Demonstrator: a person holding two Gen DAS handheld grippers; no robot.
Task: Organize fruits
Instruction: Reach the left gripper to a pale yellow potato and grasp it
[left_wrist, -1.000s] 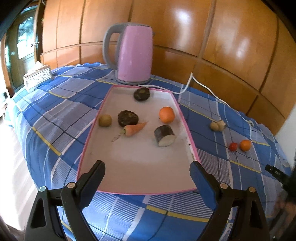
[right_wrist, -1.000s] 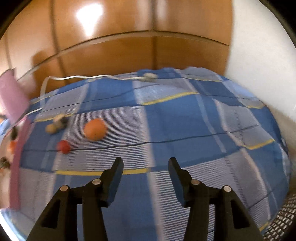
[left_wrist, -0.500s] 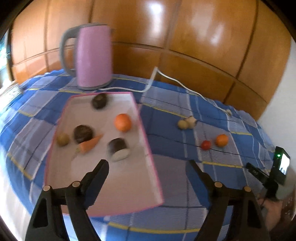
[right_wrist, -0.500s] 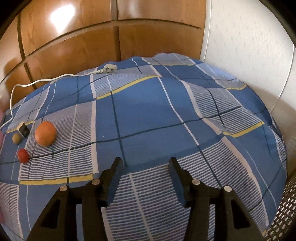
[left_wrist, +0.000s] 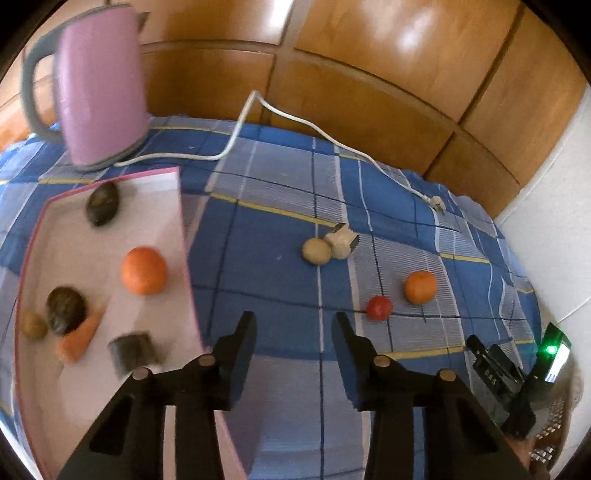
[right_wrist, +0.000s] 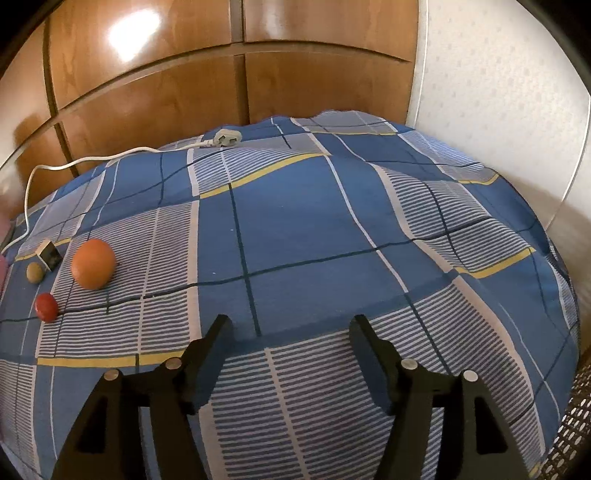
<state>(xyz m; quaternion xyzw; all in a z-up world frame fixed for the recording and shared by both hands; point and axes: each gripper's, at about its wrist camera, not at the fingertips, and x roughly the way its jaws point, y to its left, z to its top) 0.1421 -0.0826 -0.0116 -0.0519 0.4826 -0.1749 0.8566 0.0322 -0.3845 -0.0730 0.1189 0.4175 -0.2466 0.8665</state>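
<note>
A pink-rimmed tray (left_wrist: 173, 206) at the left holds an orange (left_wrist: 144, 270), two dark round fruits (left_wrist: 102, 203), a carrot (left_wrist: 79, 339), a small brown fruit (left_wrist: 33, 325) and a dark cut piece (left_wrist: 132, 354). On the checked cloth lie a loose orange (left_wrist: 420, 287) (right_wrist: 93, 263), a small red fruit (left_wrist: 379, 307) (right_wrist: 46, 307), a tan round fruit (left_wrist: 317, 251) (right_wrist: 35, 273) and a pale cut piece (left_wrist: 341, 242) (right_wrist: 48, 254). My left gripper (left_wrist: 293, 328) is open and empty, above the cloth right of the tray. My right gripper (right_wrist: 290, 334) is open and empty, right of the loose fruits.
A pink electric kettle (left_wrist: 99, 85) stands behind the tray. Its white cord (left_wrist: 295, 122) runs across the cloth to a plug (right_wrist: 225, 139). Wooden panels rise behind the table and a white wall (right_wrist: 498, 92) stands at the right. The right gripper shows in the left wrist view (left_wrist: 517, 373).
My left gripper has swung right and forward, off the tray toward the loose fruits, and its jaws have narrowed. My right gripper's view has turned right and its jaws have widened.
</note>
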